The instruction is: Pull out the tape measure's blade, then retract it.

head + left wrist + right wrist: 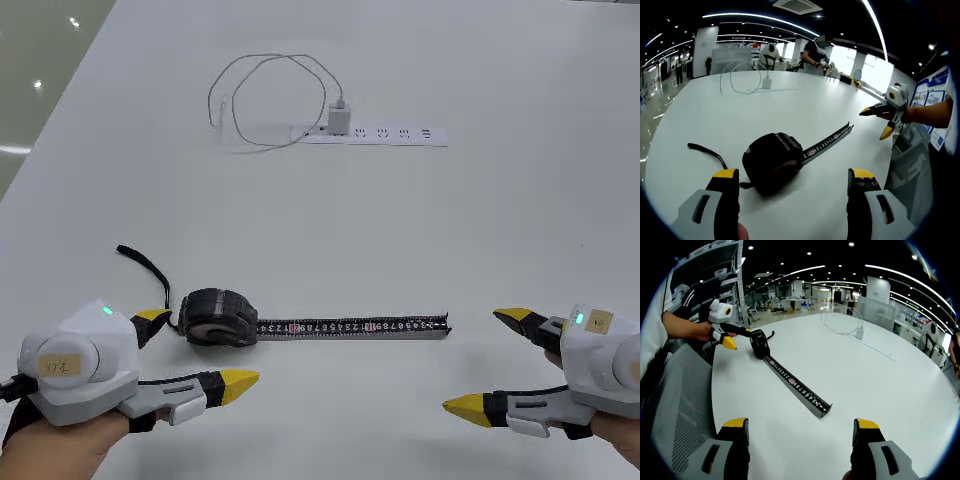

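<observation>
Now: my left fingers (225, 382) wide, flanking the tape measure case (218, 317) | my right fingers (480, 405) wide, empty, near the blade (350, 327) tip | blade extended flat on table (400, 230) | risk: unguided release could whip blade back and skid case | both hands low, pointing inward.

The right gripper (801, 423) hangs over the white table (890, 390), its two yellow-tipped jaws set wide apart with nothing between them. Just ahead of them lies the free end of the tape measure's blade (795, 385), pulled out flat along the tabletop. It runs back to the black case (759, 344), where a hand holds the left gripper (739, 338), its jaws spread. A looped white cable (842, 320) lies farther off. A grey mesh chair (680, 400) stands beside the table.
</observation>
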Demonstrator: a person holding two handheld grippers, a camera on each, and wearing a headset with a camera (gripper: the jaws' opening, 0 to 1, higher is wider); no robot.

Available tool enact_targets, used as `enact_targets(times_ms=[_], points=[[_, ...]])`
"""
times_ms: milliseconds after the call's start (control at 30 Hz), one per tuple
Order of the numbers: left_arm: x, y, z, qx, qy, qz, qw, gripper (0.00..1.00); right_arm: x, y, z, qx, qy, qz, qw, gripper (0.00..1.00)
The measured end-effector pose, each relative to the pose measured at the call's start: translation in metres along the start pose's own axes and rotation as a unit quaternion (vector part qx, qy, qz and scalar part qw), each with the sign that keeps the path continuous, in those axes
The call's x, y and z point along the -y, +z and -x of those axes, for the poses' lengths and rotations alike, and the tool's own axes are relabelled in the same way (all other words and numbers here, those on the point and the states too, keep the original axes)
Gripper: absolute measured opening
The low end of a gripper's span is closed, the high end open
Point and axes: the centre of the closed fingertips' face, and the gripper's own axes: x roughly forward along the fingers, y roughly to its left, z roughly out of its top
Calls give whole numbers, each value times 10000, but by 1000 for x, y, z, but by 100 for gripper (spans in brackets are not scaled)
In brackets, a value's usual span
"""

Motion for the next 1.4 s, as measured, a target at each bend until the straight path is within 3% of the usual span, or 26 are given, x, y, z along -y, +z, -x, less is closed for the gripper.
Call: enact_targets(times_ms=[667, 900, 1400], points=[[4, 4, -4, 43, -29, 61, 10000, 85, 4, -1, -2, -50, 3, 28, 10000, 83], [4, 3, -5, 45, 7, 121, 9999, 85, 4, -5, -3, -180, 28, 149, 9997, 82], [0, 1, -12, 22, 403, 53, 9992, 83, 16, -2, -10, -532, 206, 657, 9962, 74]])
